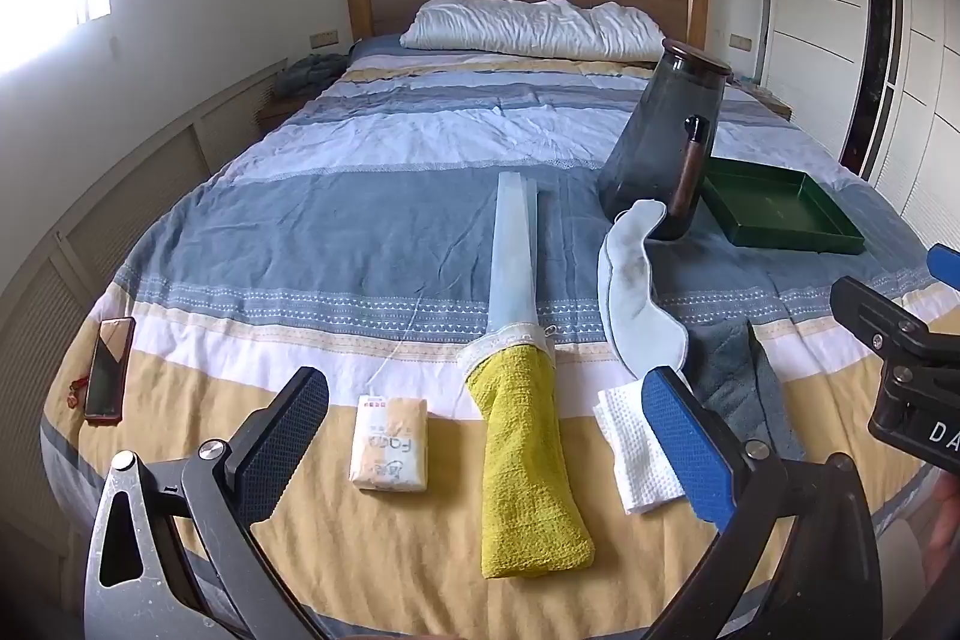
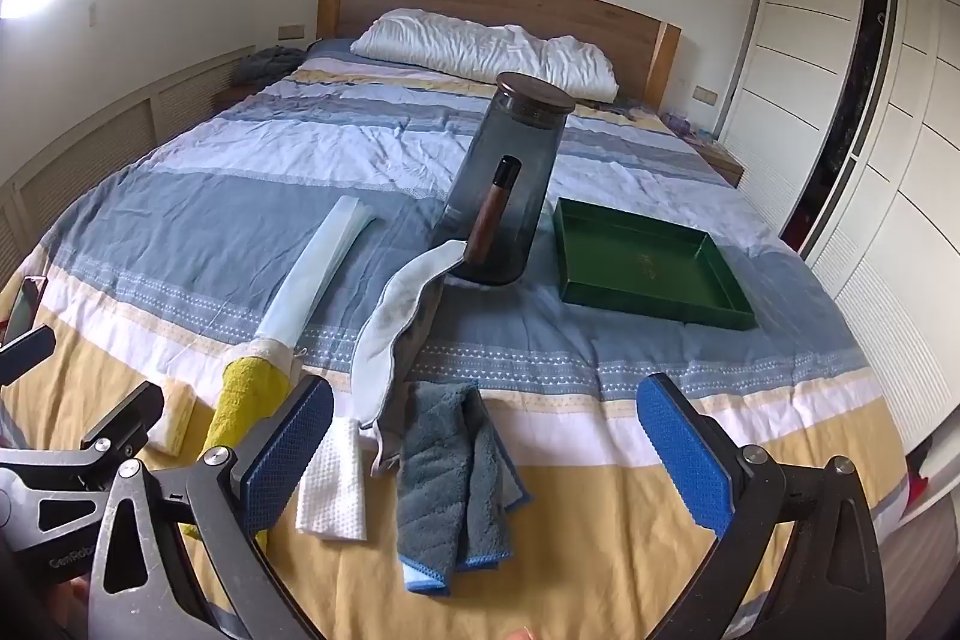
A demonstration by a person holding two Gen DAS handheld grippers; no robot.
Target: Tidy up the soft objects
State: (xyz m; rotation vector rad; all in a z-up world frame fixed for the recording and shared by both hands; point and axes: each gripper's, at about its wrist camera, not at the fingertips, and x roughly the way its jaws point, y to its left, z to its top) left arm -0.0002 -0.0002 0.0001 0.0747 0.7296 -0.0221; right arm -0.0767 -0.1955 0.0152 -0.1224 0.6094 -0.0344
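Observation:
Several soft things lie on the striped bed near its foot. A yellow rolled towel (image 1: 528, 466) (image 2: 243, 403) with a long pale blue sleeve (image 1: 513, 250) (image 2: 312, 274) lies in the middle. A tissue pack (image 1: 389, 443) lies left of it. A white cloth (image 1: 639, 451) (image 2: 333, 484), a pale blue eye mask (image 1: 630, 286) (image 2: 390, 316) and a grey-blue towel (image 1: 735, 376) (image 2: 450, 472) lie to the right. My left gripper (image 1: 489, 445) is open above the yellow towel. My right gripper (image 2: 486, 451) is open above the grey-blue towel.
A dark glass jug (image 1: 660, 136) (image 2: 507, 178) with a wooden handle stands beside a green tray (image 1: 780, 211) (image 2: 648, 265). A phone (image 1: 110, 369) lies at the bed's left edge. A white pillow (image 1: 528, 28) lies at the headboard. Wardrobe doors stand to the right.

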